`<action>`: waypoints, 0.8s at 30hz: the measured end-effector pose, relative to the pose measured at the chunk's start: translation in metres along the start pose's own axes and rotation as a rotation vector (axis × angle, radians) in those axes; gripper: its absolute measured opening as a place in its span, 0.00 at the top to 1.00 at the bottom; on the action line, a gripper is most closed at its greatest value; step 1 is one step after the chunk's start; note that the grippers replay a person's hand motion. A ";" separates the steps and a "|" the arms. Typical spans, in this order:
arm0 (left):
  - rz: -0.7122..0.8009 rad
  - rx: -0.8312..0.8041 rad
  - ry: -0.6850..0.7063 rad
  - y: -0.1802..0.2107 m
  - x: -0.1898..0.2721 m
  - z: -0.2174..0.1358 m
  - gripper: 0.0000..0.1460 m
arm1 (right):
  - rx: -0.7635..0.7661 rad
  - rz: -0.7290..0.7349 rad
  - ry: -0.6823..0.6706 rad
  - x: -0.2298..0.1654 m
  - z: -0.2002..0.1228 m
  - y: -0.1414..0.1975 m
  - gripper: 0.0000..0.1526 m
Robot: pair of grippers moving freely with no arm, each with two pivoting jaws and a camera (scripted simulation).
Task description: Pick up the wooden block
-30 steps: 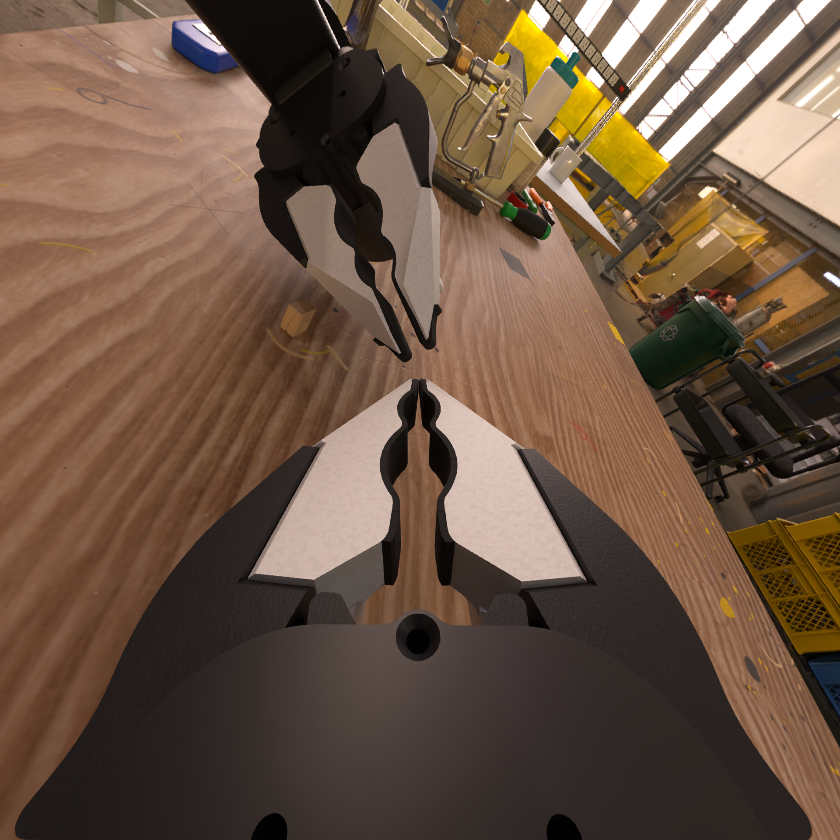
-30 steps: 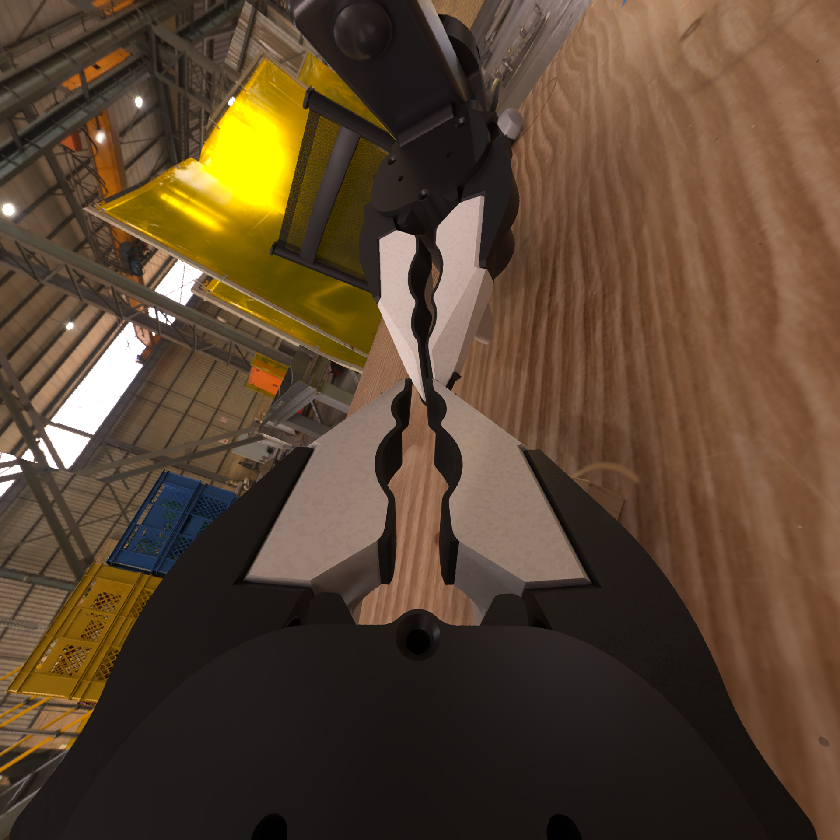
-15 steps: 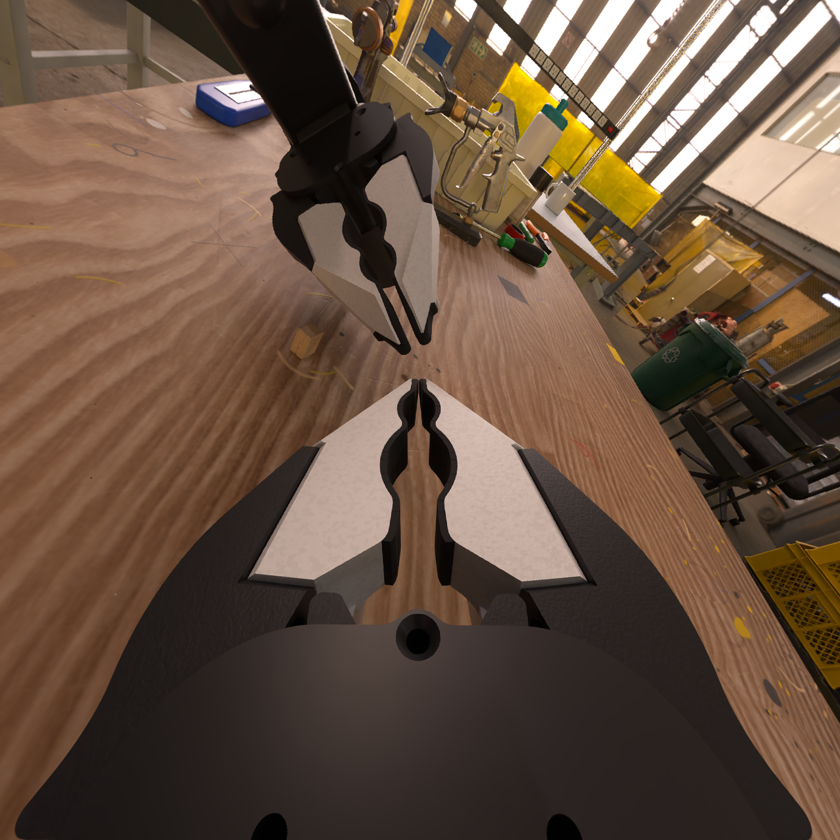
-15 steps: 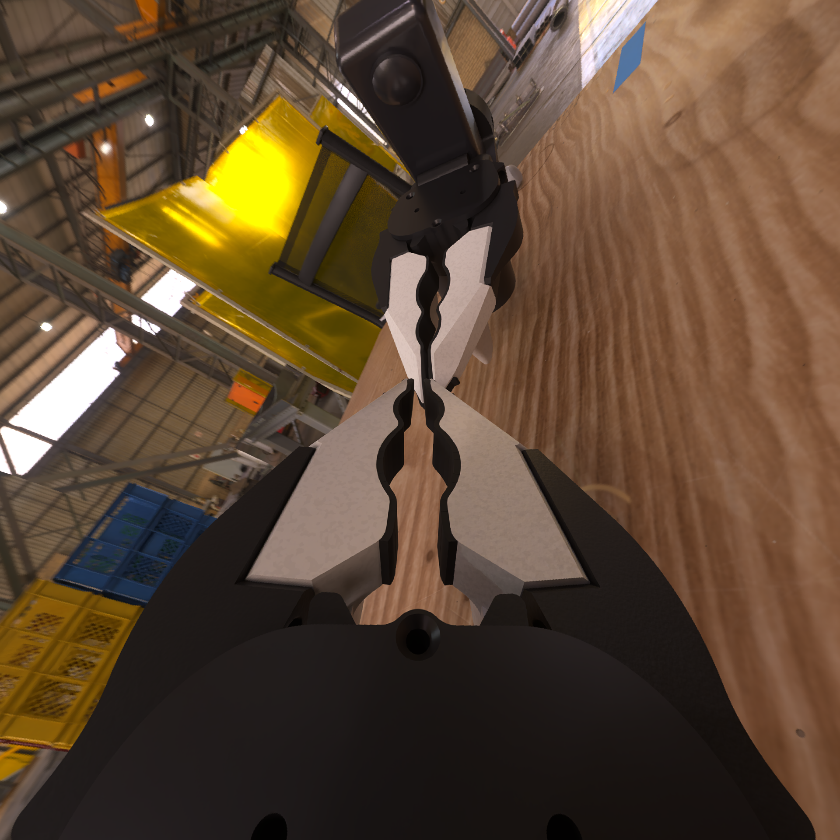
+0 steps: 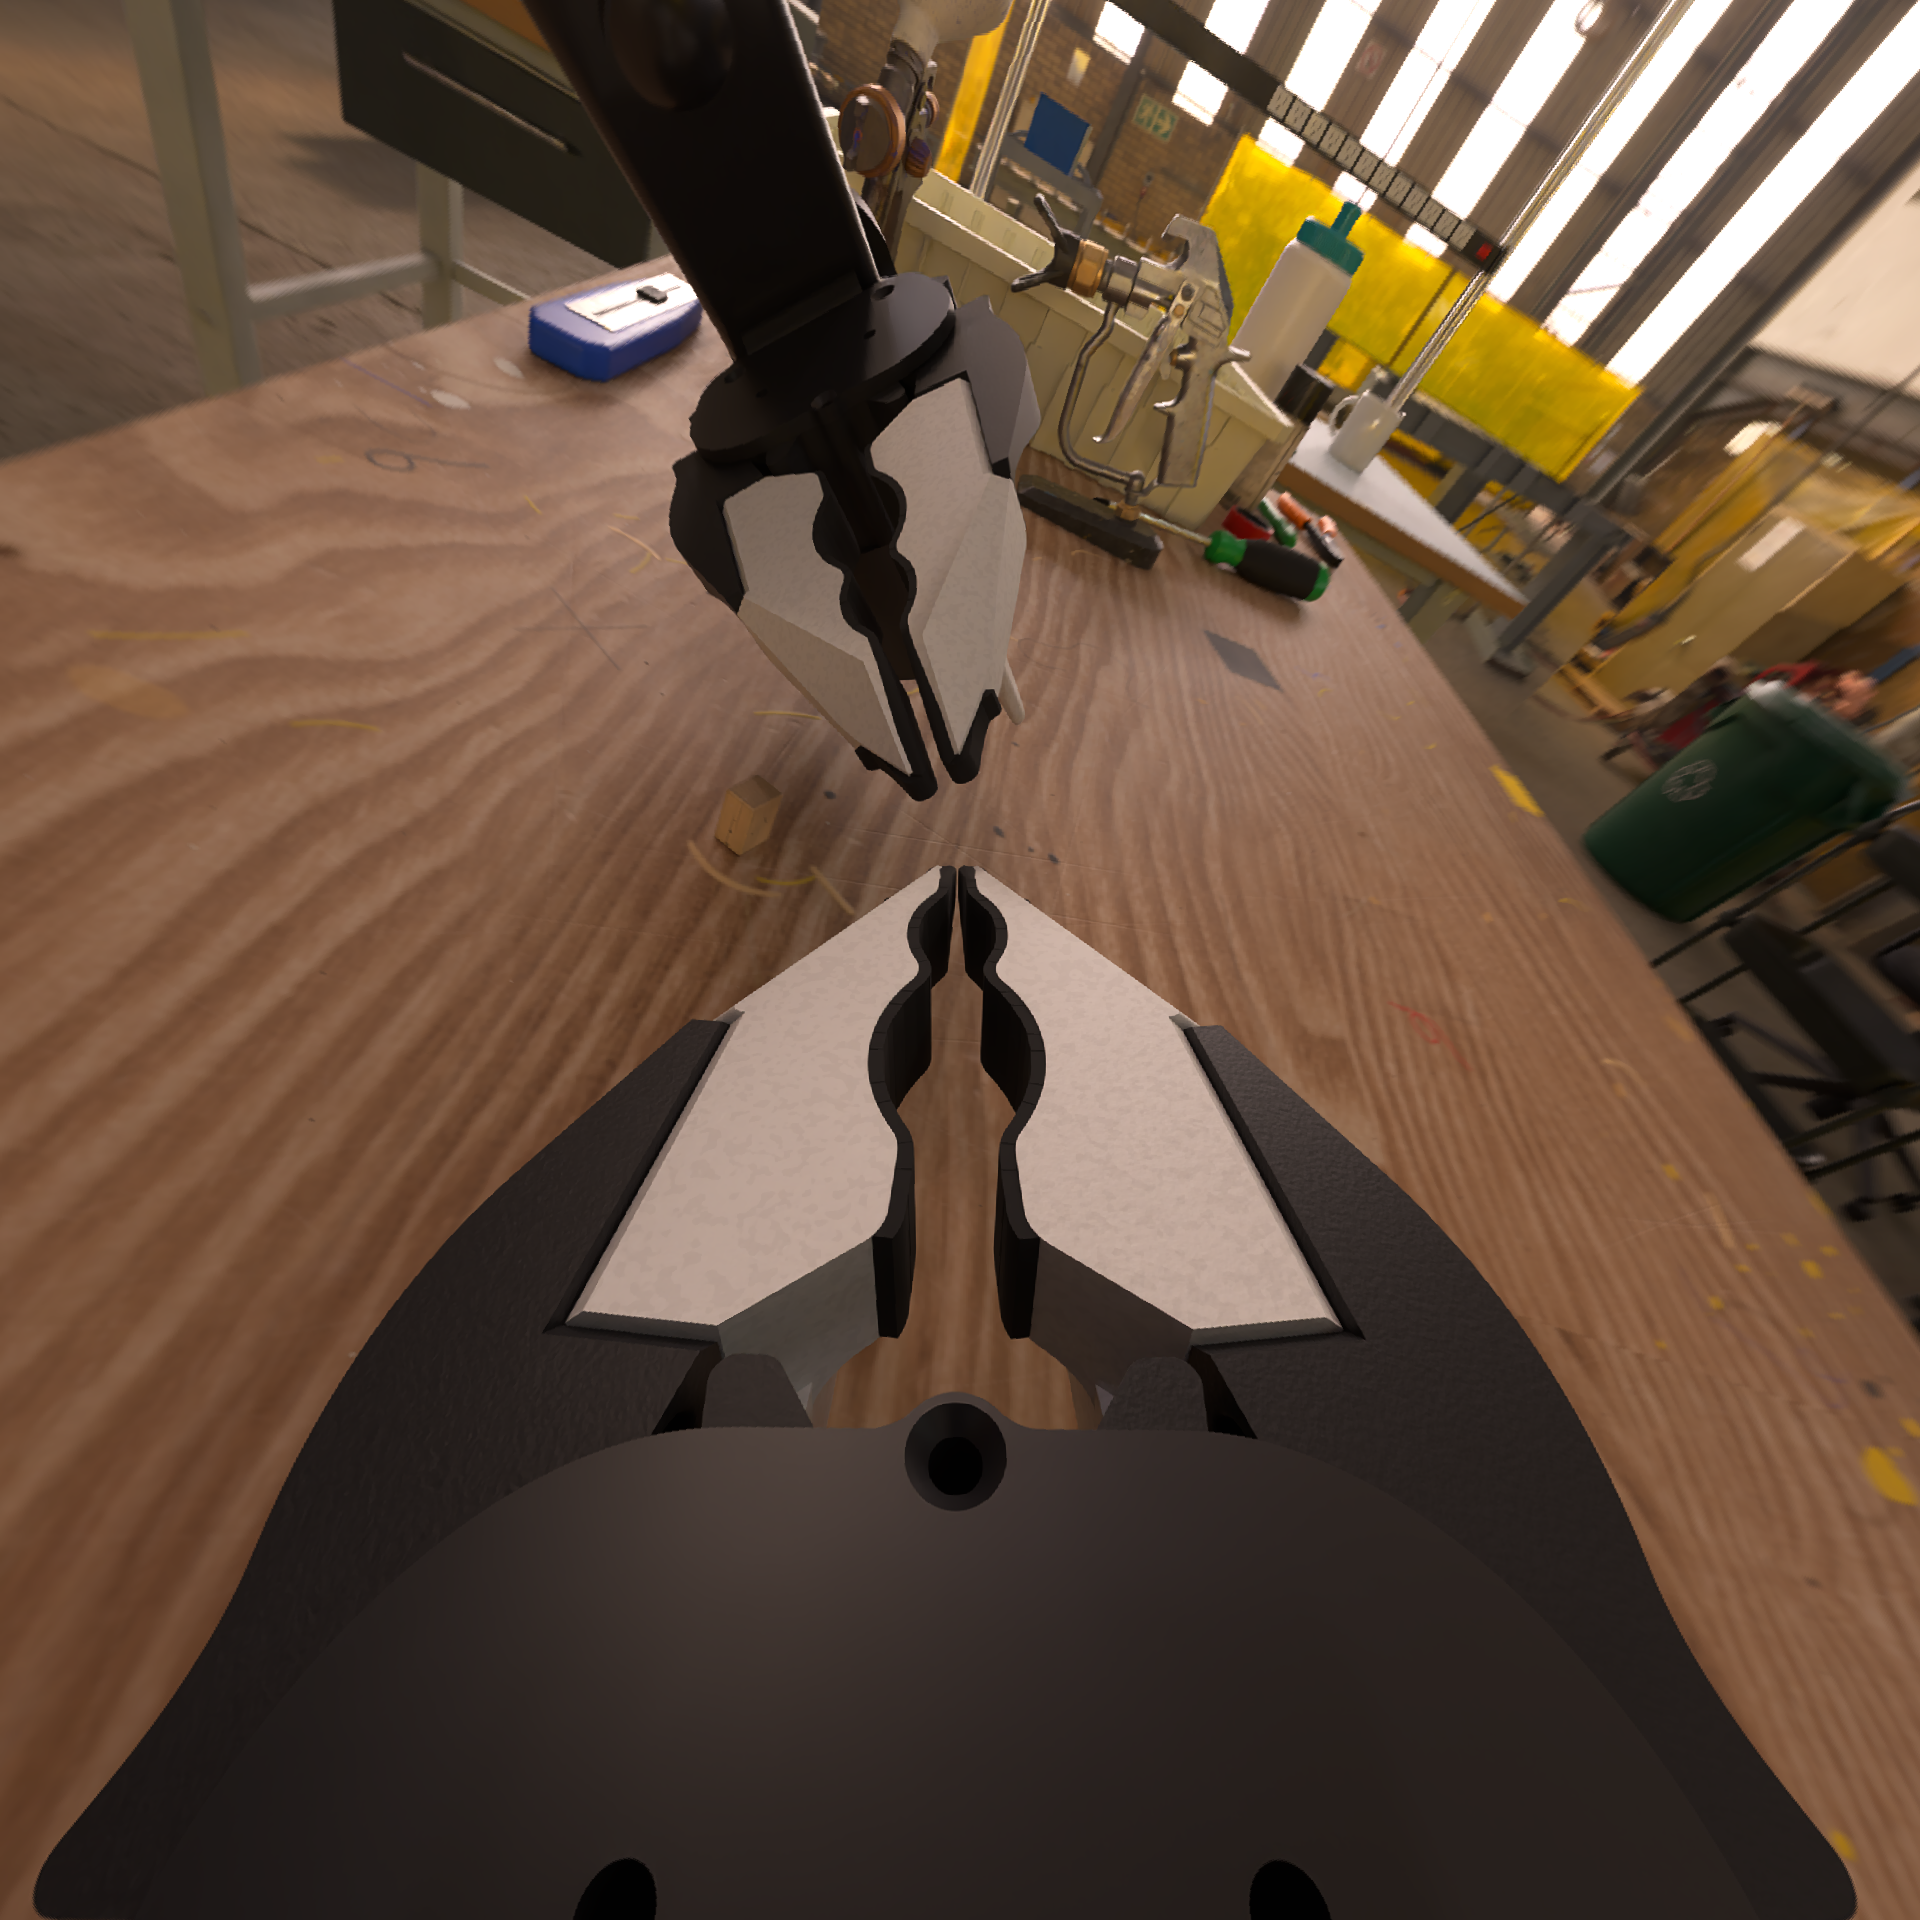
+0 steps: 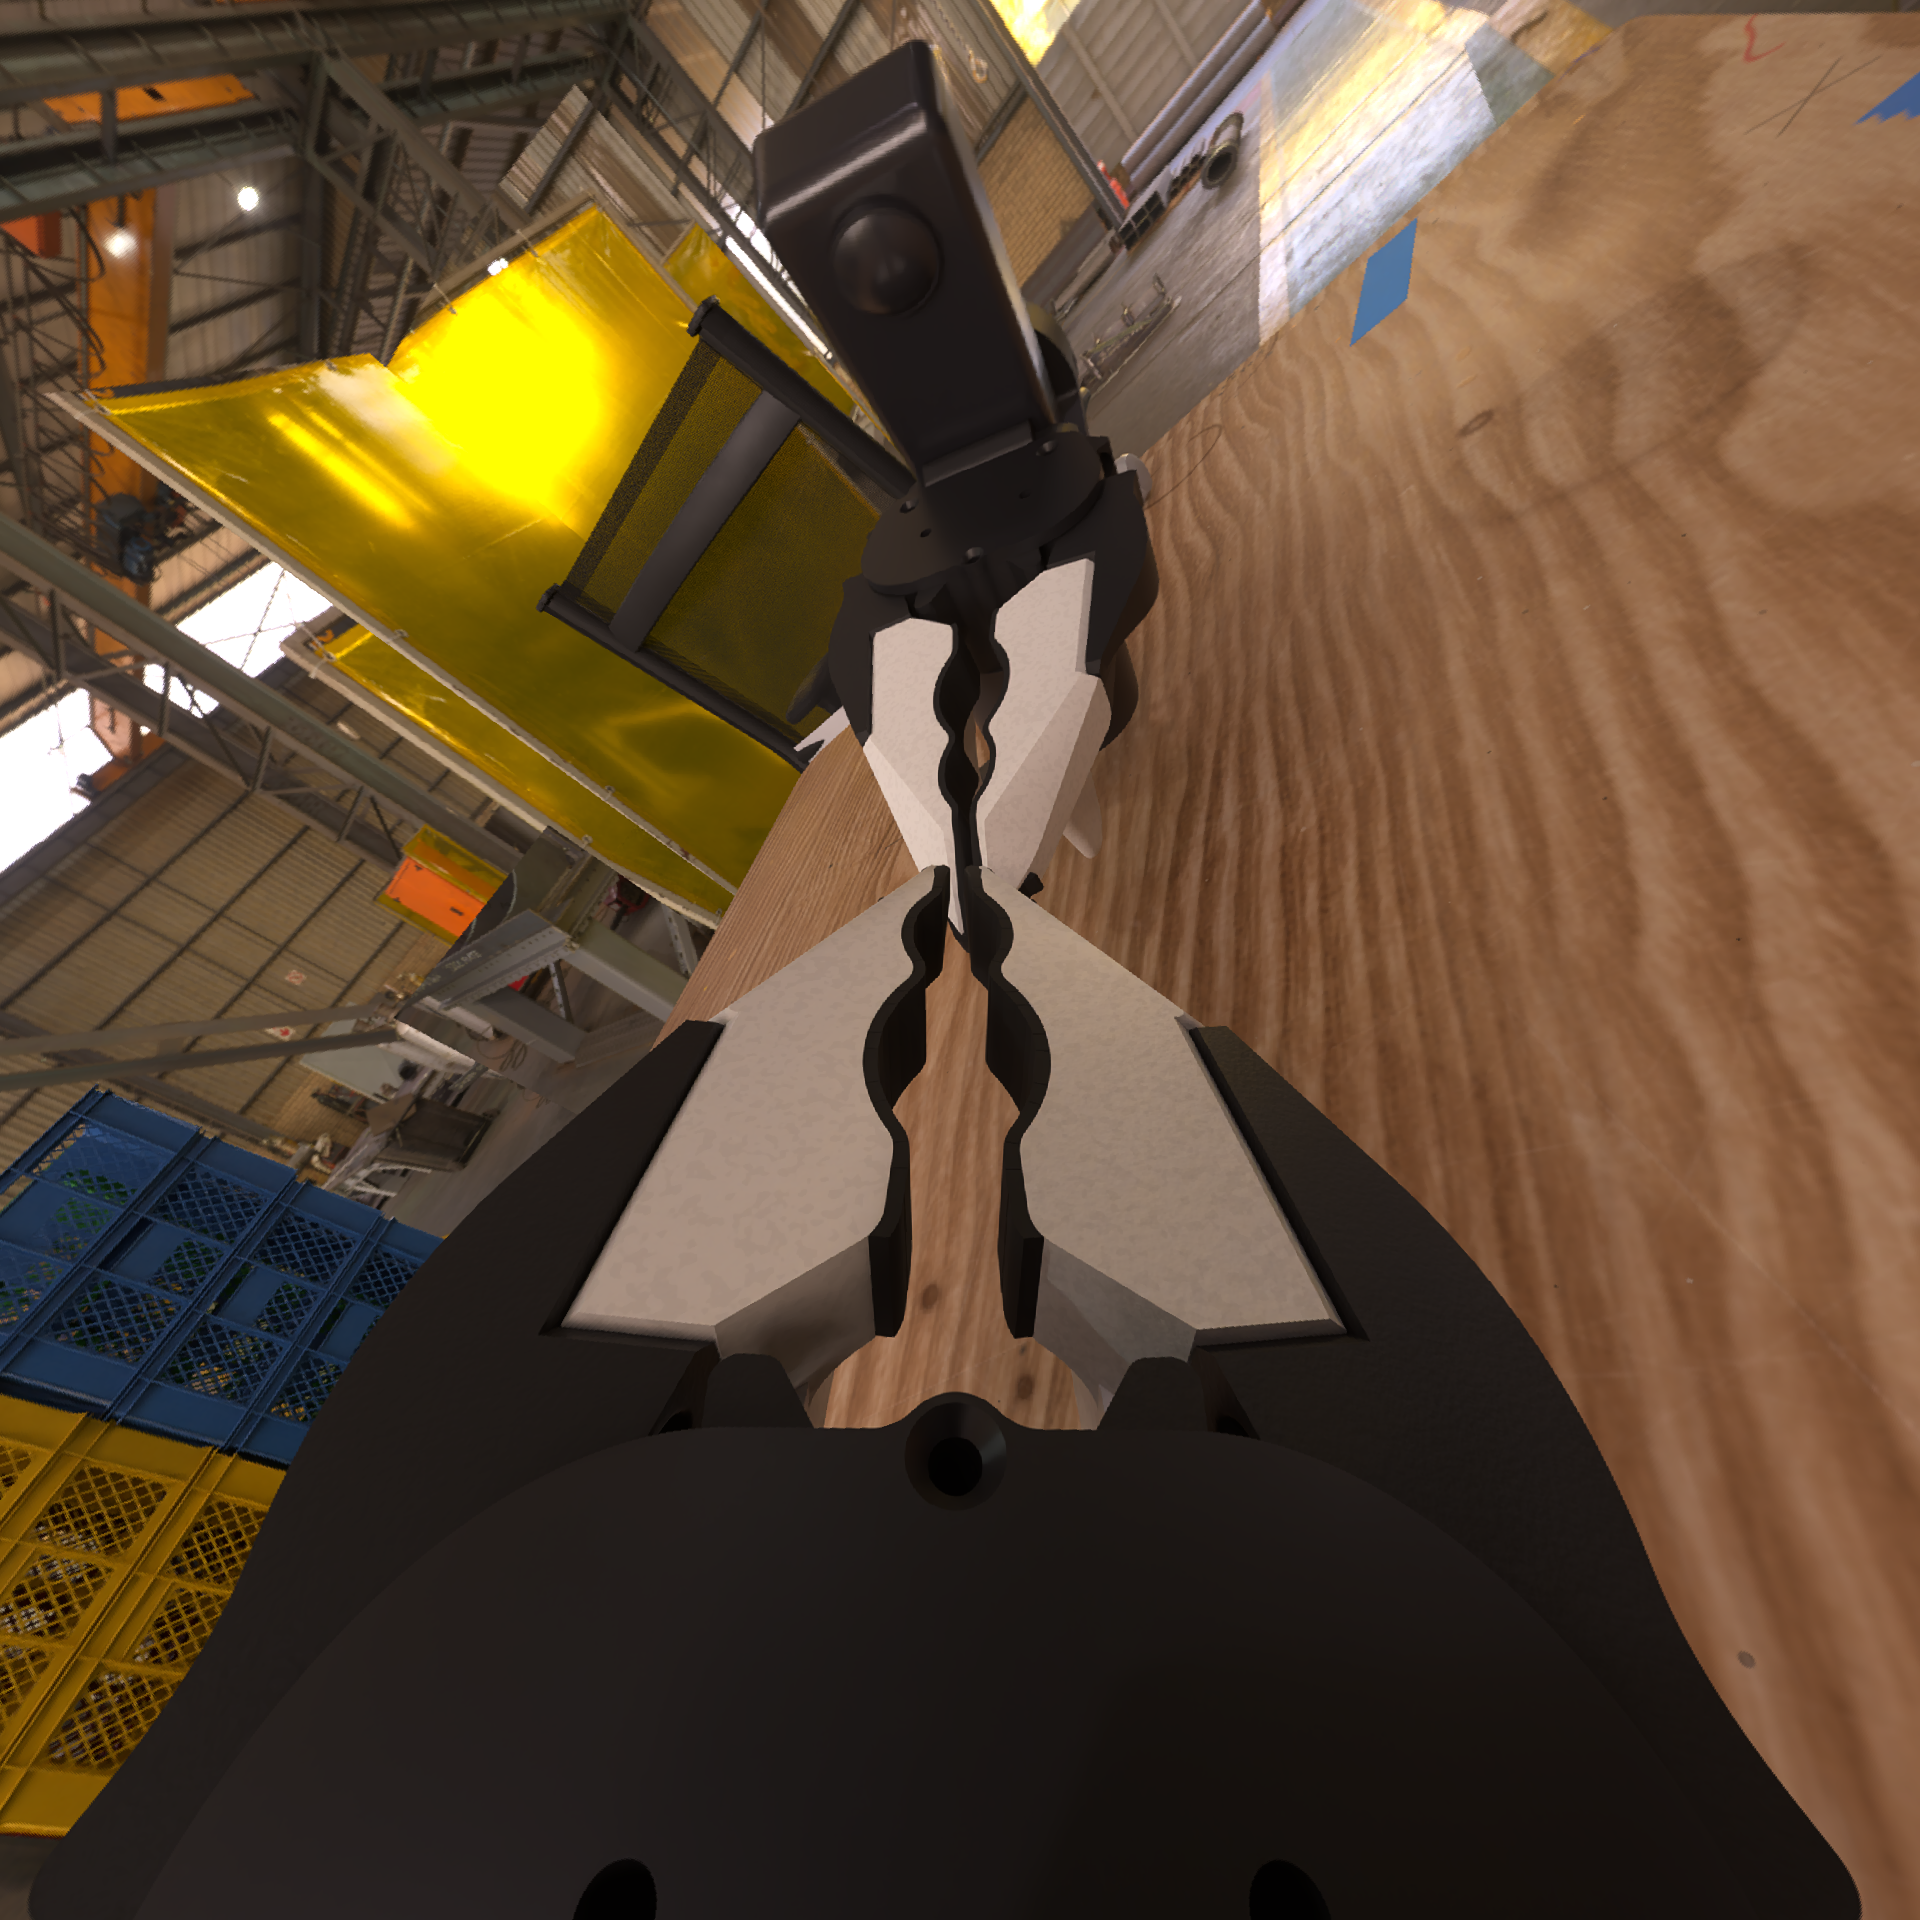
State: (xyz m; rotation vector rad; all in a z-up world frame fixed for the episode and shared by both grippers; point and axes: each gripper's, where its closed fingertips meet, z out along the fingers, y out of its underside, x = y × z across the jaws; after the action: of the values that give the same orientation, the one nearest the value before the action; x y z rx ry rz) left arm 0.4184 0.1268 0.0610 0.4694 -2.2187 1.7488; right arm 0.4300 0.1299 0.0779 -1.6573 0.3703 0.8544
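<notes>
The left claw (image 5: 954, 875) is seen with its fingertips drawn together, nothing held between them, poised above the wooden surface (image 5: 312, 935). The right claw (image 5: 940, 781) is seen opposite it in the left wrist view, pointed downward above the surface, its tips nearly together with only a narrow slit between them and nothing gripped. In the right wrist view the right claw (image 6: 961, 883) is likewise observed closed and empty, with the left claw (image 6: 968, 914) facing it tip to tip.

The wooden block (image 5: 748, 814) is noted lying on the surface, small and pale, to the left of both sets of tips, near but apart from them, touched by neither claw. It is not visible in the right wrist view.

At the far edge of the surface a blue box (image 5: 613, 322), a spray gun (image 5: 1153, 364) and a green-handled screwdriver (image 5: 1273, 566) are recorded.
</notes>
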 end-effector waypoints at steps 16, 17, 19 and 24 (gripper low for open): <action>0.305 -0.027 -0.207 0.000 -0.012 -0.002 1.00 | 0.012 -0.062 0.057 0.003 -0.001 -0.002 0.99; 0.301 -0.025 -0.210 0.000 -0.013 -0.002 1.00 | 0.016 -0.078 0.064 0.004 -0.001 -0.003 0.99; 0.290 -0.021 -0.210 -0.001 -0.014 -0.002 1.00 | 0.022 -0.113 0.077 0.004 -0.001 -0.004 0.99; 0.271 -0.006 -0.203 -0.002 -0.016 -0.003 1.00 | 0.035 -0.172 0.092 0.003 -0.001 -0.006 0.99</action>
State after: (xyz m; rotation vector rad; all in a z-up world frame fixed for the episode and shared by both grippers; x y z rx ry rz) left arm 0.4333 0.1310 0.0570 0.3736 -2.5306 1.8996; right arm 0.4365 0.1314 0.0804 -1.6735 0.2988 0.6422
